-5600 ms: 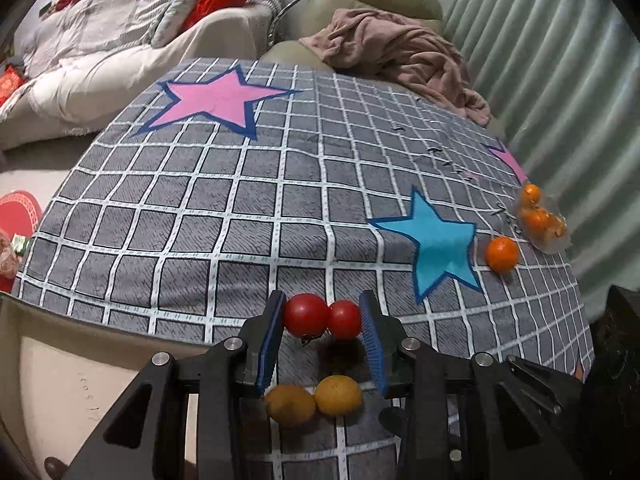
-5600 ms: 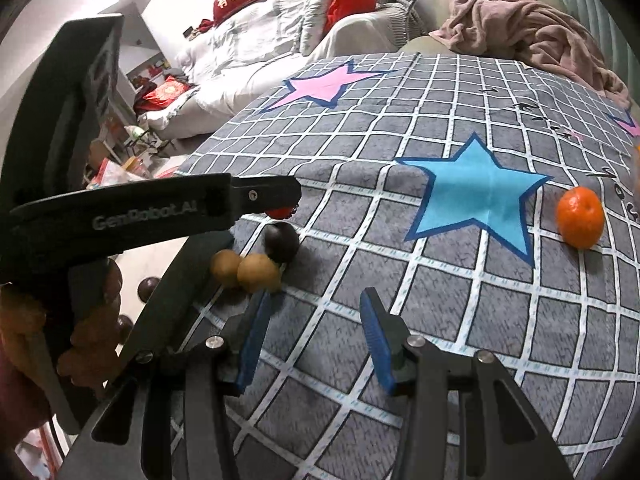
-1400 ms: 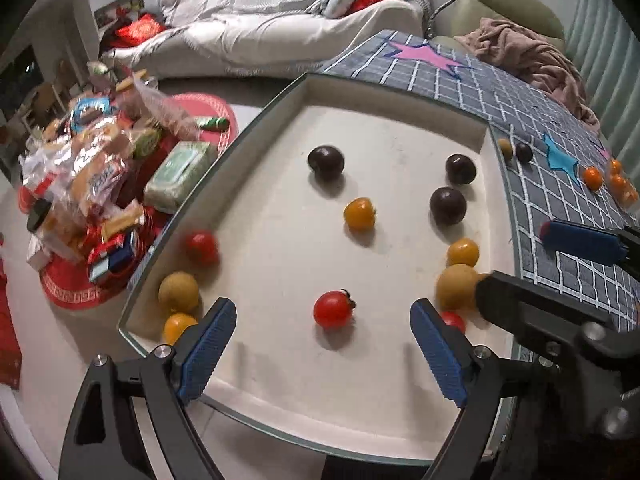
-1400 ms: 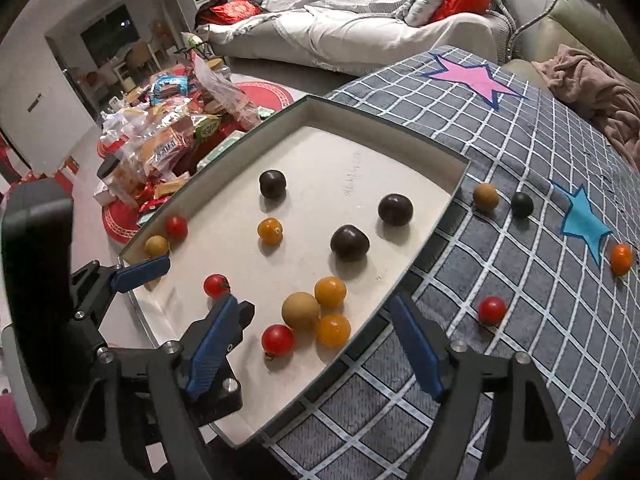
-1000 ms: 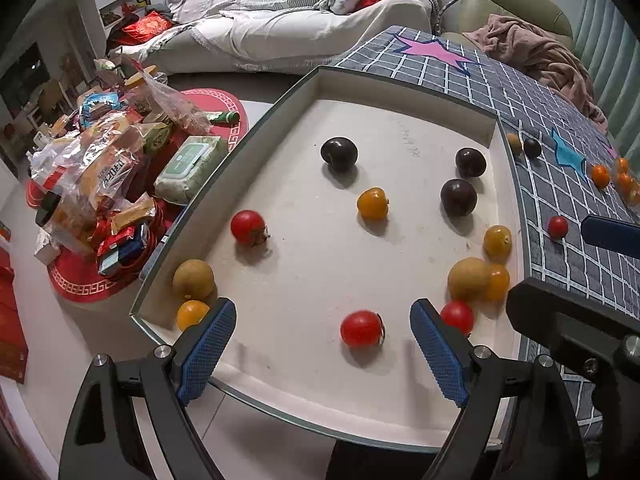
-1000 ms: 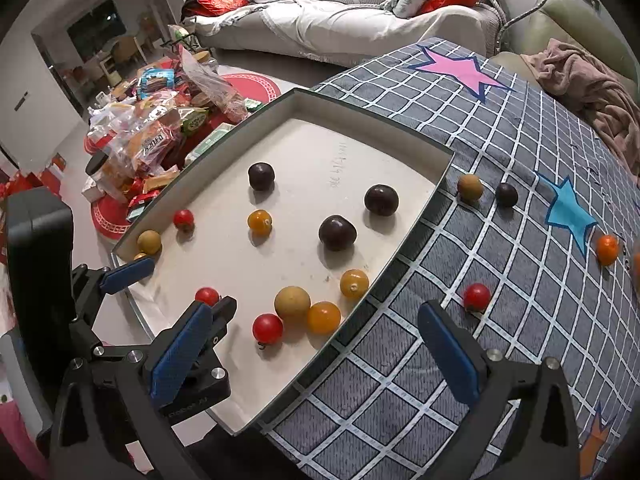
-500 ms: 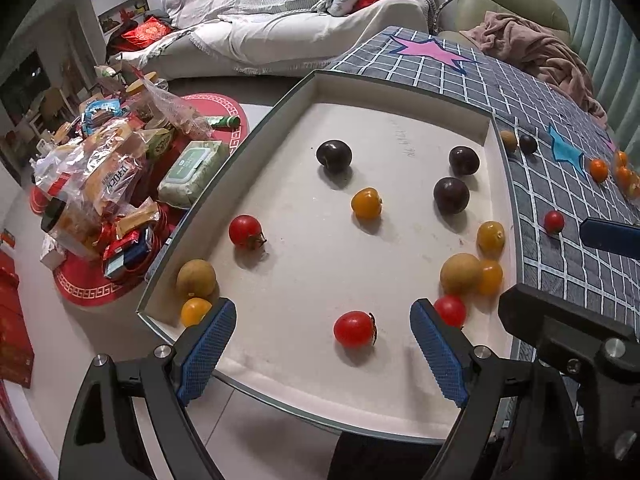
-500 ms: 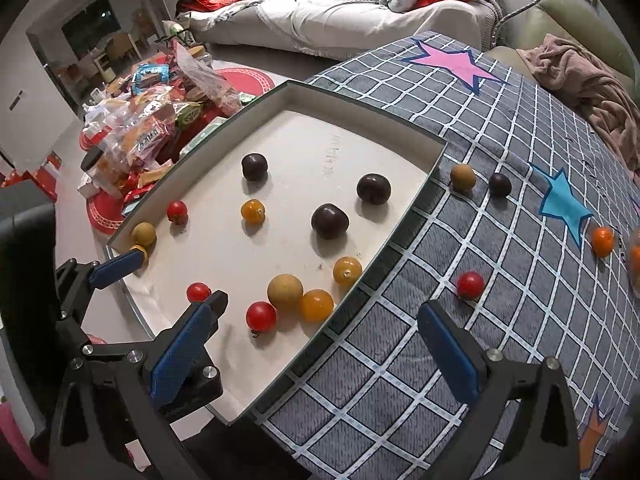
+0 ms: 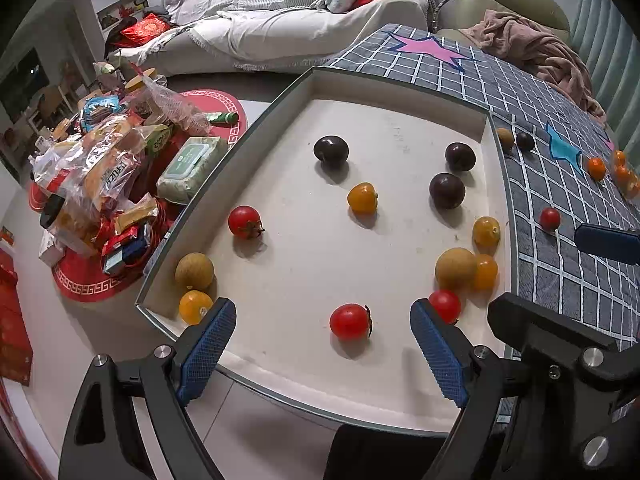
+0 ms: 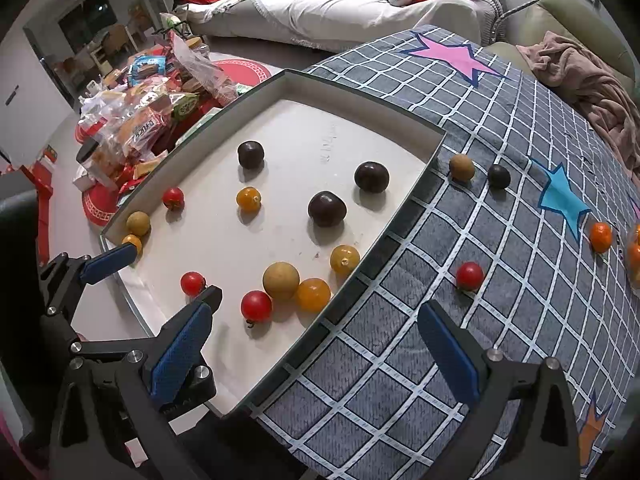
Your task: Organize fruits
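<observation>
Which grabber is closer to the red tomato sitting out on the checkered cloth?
Right. The right gripper hangs over the tray's cloth-side edge, with that red tomato just beyond its right finger. The left gripper hovers over the tray's near end, farther off.

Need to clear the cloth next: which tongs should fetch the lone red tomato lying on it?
Right. The right tongs hang open at the cloth edge near the red tomato; the left tongs hang over the tray.

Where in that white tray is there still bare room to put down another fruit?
The tray is barest at its far corner beyond the dark plums, and in the middle between the left red tomato and the yellow tomato. The near right edge is crowded around the brown longan.
</observation>
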`<move>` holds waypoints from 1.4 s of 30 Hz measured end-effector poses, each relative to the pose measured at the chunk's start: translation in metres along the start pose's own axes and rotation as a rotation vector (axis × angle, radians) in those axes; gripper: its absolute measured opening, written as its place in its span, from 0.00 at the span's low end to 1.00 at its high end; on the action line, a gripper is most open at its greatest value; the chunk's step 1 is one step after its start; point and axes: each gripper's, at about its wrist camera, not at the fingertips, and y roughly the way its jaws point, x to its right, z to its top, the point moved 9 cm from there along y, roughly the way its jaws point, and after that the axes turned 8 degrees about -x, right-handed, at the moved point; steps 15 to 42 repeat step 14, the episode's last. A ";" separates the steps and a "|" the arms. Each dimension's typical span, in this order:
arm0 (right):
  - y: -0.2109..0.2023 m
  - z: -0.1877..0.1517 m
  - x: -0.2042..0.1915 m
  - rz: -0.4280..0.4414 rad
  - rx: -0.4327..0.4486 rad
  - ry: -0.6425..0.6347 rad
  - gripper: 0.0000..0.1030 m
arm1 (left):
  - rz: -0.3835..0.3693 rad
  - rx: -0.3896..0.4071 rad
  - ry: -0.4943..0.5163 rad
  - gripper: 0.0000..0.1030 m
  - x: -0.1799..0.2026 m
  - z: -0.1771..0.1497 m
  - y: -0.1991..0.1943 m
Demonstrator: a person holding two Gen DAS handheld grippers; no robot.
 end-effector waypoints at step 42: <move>0.000 -0.001 0.001 -0.005 -0.004 0.002 1.00 | -0.003 -0.014 0.029 0.87 0.006 -0.004 -0.002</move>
